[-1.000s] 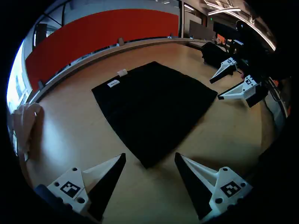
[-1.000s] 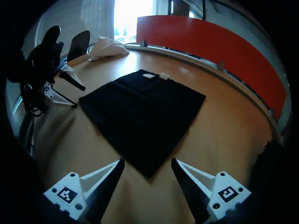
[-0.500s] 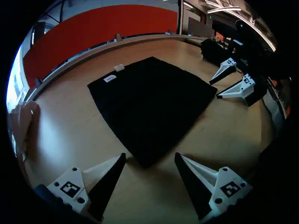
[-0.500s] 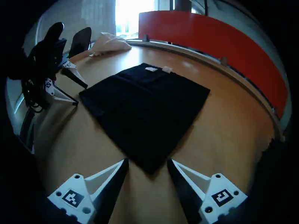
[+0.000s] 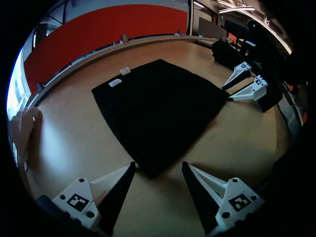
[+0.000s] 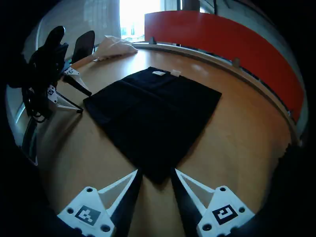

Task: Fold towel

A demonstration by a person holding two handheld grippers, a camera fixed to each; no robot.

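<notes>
Bare counter [image 5: 71, 134] lies wide around the flat black towel [image 5: 158, 106], its far rim curving at 12 o'clock below a red panel [image 5: 98, 31]. The left gripper [image 5: 158, 165], fingers released, flanks the towel's 6 o'clock corner; the right gripper [image 6: 155, 172], fingers narrowly apart, flanks another corner.

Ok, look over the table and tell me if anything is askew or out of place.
Nothing stands out. The black towel lies flat on the table. The only stray item is a pale cloth bunched at the far edge.
</notes>
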